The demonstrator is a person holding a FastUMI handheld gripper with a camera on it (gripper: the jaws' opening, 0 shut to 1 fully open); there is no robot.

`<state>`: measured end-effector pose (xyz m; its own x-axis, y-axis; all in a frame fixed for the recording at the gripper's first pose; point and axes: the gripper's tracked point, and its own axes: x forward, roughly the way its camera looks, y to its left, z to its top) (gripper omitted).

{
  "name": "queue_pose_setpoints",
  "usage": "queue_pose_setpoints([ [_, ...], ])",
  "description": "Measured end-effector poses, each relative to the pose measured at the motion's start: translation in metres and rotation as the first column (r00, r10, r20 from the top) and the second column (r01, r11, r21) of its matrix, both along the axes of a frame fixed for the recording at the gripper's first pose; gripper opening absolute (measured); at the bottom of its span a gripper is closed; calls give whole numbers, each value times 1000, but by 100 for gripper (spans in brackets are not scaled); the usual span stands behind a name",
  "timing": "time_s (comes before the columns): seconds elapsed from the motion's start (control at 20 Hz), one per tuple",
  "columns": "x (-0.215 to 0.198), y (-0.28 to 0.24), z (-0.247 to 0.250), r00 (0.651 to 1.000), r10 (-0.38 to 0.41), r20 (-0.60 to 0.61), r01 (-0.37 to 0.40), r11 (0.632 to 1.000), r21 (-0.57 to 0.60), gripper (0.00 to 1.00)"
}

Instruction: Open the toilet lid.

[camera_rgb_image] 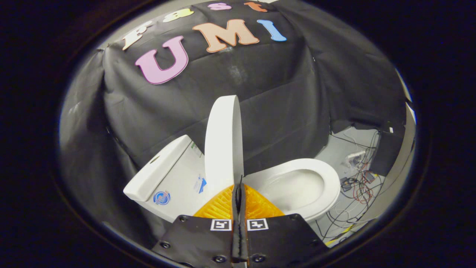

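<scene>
The white toilet lid [223, 141] stands raised, nearly upright and seen almost edge-on, between the tank [167, 175] and the open bowl with its seat [329, 182]. My gripper [238, 187] is shut, its two orange fingers [219, 206] pressed flat together with nothing between them. The fingertips sit right at the lid's lower front edge; I cannot tell whether they touch it. The inside of the bowl lies just beyond the fingers, on the side away from the tank.
Black cloth [260, 96] hangs close behind the toilet. A tangle of cables and small electronic boxes [357, 182] lies on the grey floor beyond the bowl's far end.
</scene>
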<state>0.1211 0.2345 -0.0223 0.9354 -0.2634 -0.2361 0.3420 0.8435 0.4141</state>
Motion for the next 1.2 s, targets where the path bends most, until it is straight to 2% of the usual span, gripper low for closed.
queue_pose_setpoints([
  [0.35,10,21,11,998,61,-7,-62,991,-120,1],
  [1.0,44,95,29,978,205,28,-193,954,-229,1],
  [1.2,47,117,32,975,218,27,-203,940,-273,1],
])
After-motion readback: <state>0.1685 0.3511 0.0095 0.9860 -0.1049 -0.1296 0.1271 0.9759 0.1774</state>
